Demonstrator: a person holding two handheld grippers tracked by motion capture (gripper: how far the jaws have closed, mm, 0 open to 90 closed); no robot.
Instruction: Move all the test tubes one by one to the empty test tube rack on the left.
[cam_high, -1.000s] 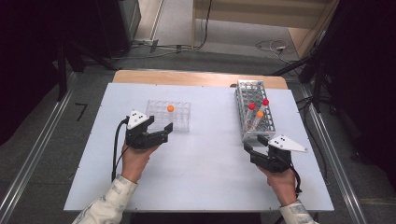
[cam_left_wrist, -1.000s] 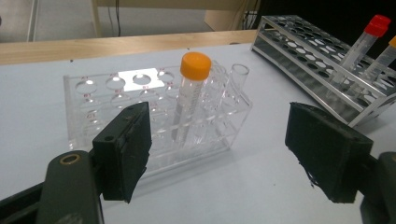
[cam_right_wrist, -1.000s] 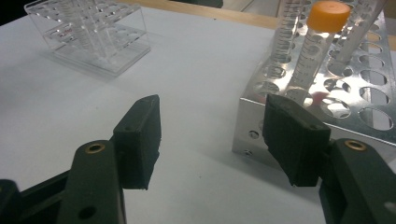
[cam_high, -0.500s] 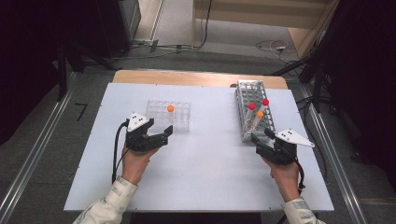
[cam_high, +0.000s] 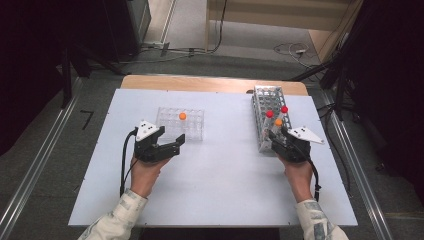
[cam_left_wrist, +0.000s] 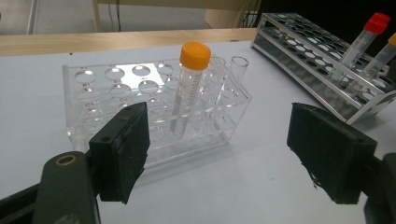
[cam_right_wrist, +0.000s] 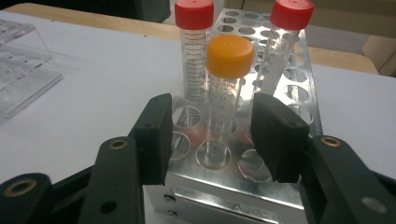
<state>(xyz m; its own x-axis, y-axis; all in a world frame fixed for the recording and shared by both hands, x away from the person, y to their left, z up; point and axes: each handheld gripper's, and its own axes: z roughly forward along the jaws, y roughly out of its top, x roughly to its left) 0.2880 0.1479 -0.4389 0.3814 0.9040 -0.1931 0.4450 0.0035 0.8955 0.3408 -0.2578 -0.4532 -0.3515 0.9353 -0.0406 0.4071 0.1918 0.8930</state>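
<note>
With your right gripper (cam_right_wrist: 210, 140) just closing but not yet touching the orange-capped tube (cam_right_wrist: 226, 88) in the metal rack (cam_right_wrist: 280, 186), center jaws on its body below the cap, squeeze evenly, lift straight up; left gripper (cam_left_wrist: 219, 154) waits spread by the clear rack (cam_left_wrist: 93, 93).

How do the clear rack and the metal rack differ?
The clear rack is see-through plastic; the metal rack is perforated metal. The clear rack holds one orange-capped tube; the metal rack holds two red-capped tubes and an orange-capped one. Both stand on the white table.
</note>
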